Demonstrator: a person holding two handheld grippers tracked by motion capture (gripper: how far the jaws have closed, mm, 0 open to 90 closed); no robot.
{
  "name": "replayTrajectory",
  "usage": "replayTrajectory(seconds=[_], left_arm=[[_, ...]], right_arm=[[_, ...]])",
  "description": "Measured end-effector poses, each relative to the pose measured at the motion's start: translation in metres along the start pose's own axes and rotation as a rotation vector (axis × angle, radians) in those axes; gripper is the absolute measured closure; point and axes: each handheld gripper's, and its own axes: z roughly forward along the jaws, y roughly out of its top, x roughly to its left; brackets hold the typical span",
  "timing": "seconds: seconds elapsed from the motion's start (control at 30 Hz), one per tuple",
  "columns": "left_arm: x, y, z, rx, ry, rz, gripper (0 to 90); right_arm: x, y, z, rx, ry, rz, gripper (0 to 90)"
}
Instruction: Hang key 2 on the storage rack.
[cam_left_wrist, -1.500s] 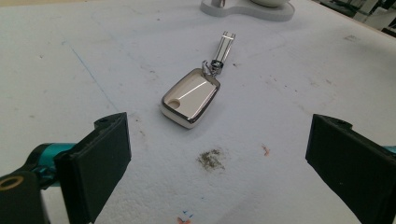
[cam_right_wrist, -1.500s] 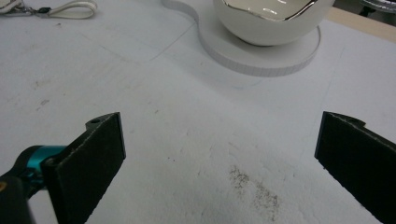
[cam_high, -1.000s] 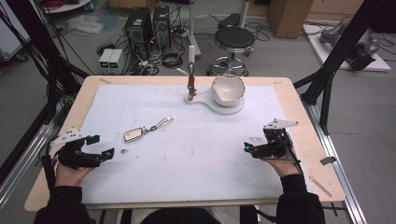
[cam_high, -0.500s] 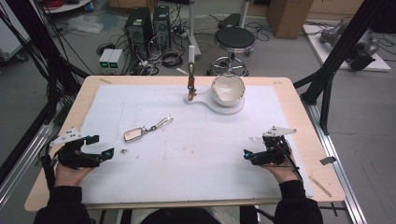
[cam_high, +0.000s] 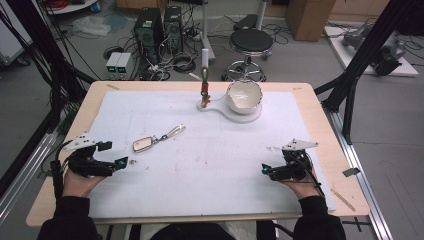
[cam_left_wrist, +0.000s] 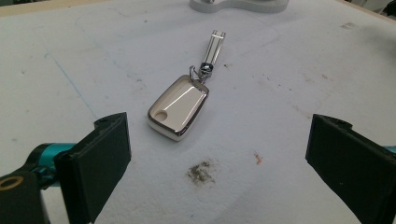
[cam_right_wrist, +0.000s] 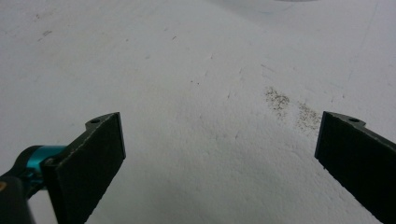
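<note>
- The counter (cam_high: 320, 115) is carrying a white sheet across nearly its whole top, leaving a thin wooden margin showing along its sides; the wide middle of the sheet is lying bare between the two hands.
- The key fob (cam_high: 144, 144) is lying flat on the sheet at the left of the middle, its metal strap (cam_high: 173, 132) trailing away toward the far side; in the left gripper view the key fob (cam_left_wrist: 178, 107) is sitting just ahead of the jaws, apart from both.
- A white bowl (cam_high: 244, 95) is sitting on a white stand (cam_high: 220, 106) near the far edge, well apart from the fob; nothing is standing between them.
- The left hand-held gripper (cam_high: 120, 163) is resting near the left edge, jaws spread wide and holding nothing.
- The right hand-held gripper (cam_high: 266, 170) is resting near the right front; its jaws are spread wide over bare sheet, touching nothing.
</note>
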Motion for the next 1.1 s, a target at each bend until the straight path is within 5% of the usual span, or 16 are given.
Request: replayTrajectory(seconds=[0.3, 0.73, 1.1], left_arm=[[-0.005, 0.009, 0.008, 0.044, -0.007, 0.025, 7.2], [0.007, 0.023, 0.025, 0.137, -0.015, 0.028, 7.2], [0.004, 0.049, 0.043, 0.228, -0.047, 0.091, 7.2]], right_arm=[[0.001, 0.000, -0.002, -0.010, 0.002, -0.011, 0.8], [0.002, -0.004, 0.000, 0.012, 0.004, -0.018, 0.8], [0.002, -0.006, 0.002, 0.032, -0.011, -0.022, 0.8]])
